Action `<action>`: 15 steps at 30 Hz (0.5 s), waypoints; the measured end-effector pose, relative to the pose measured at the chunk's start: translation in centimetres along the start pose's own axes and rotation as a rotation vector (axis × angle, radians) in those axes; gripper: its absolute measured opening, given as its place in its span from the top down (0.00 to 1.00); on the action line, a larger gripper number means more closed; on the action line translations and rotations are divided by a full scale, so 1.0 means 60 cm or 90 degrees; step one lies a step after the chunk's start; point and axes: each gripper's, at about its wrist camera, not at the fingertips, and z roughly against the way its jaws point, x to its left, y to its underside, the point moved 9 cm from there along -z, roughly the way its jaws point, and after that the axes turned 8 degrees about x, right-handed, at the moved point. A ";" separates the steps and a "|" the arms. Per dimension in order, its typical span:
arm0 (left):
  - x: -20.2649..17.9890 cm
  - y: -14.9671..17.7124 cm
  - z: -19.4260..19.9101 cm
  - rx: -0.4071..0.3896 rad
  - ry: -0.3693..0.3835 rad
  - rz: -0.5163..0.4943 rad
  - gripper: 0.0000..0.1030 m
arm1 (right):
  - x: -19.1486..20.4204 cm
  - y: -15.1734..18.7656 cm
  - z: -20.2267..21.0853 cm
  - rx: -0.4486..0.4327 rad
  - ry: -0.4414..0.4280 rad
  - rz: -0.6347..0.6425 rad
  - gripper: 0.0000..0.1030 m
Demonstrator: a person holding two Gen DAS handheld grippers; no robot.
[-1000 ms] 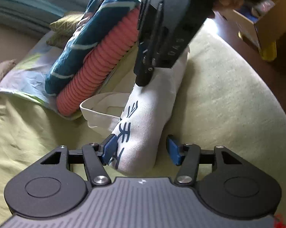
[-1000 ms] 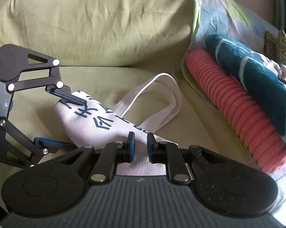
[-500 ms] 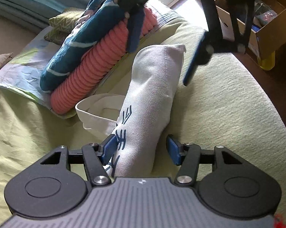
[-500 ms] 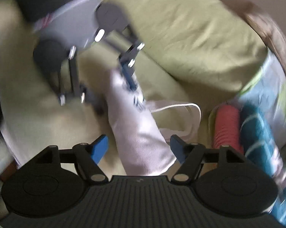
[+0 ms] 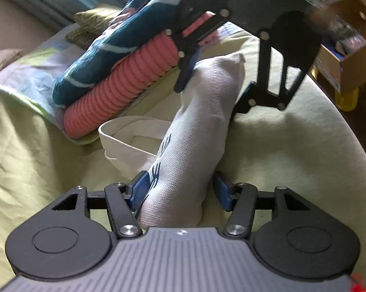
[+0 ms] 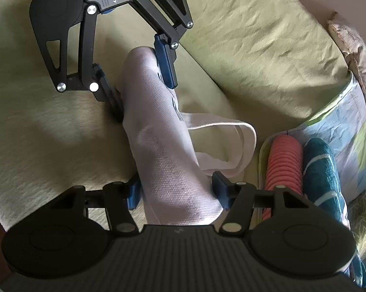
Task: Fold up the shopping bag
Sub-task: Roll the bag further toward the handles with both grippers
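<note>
Task state: the white woven shopping bag with dark blue print [image 5: 195, 131] lies doubled into a narrow band on the pale green sofa cover [image 5: 292, 150]; further folds look possible, handles [image 5: 131, 131] loose beside it.
Left gripper [image 5: 180, 189]: spread wide, straddling the near end, left pad touching cloth.
Right gripper [image 5: 214, 82]: spread wide, straddling the far end, gripping nothing.
Beyond: coral ribbed roll [image 5: 124, 90].

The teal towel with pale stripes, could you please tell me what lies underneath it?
The teal towel rests on a pink ribbed roll, and both lie on a patterned cloth spread over the green cover. What is beneath that cloth is hidden.
</note>
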 end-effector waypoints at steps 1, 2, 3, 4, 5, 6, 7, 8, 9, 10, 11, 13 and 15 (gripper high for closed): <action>0.000 -0.001 0.000 0.002 -0.001 -0.001 0.43 | 0.000 -0.001 -0.001 0.003 0.000 0.001 0.46; -0.001 -0.002 0.001 0.003 -0.002 -0.001 0.43 | 0.001 -0.001 0.000 0.005 0.003 0.005 0.47; -0.001 -0.002 0.002 0.005 -0.003 -0.002 0.43 | 0.003 -0.002 0.001 0.008 0.006 0.009 0.48; -0.003 -0.001 0.004 0.006 -0.002 -0.003 0.43 | 0.004 -0.002 0.002 0.010 0.008 0.013 0.49; -0.004 0.000 0.006 0.008 0.000 -0.004 0.43 | 0.005 -0.003 0.002 0.013 0.011 0.016 0.50; -0.006 0.001 0.009 0.010 0.003 -0.007 0.43 | 0.006 -0.003 0.004 0.016 0.011 0.014 0.50; -0.007 0.002 0.012 0.012 0.006 -0.010 0.43 | 0.006 -0.004 0.005 0.019 0.010 0.011 0.50; -0.009 0.003 0.015 0.015 0.009 -0.013 0.43 | 0.007 -0.004 0.008 0.021 0.008 0.011 0.51; -0.011 0.004 0.018 0.017 0.012 -0.016 0.43 | 0.008 -0.005 0.011 0.023 0.003 0.008 0.51; -0.013 0.005 0.022 0.018 0.016 -0.019 0.43 | 0.009 -0.006 0.015 0.024 -0.004 0.004 0.51; -0.016 0.006 0.025 0.020 0.019 -0.023 0.43 | 0.010 -0.006 0.020 0.024 -0.013 -0.002 0.51; -0.024 0.006 0.034 0.022 0.025 -0.032 0.43 | 0.020 -0.006 0.033 0.022 -0.028 -0.004 0.51; -0.037 0.008 0.046 0.027 0.033 -0.043 0.43 | 0.032 -0.008 0.047 0.020 -0.042 -0.002 0.51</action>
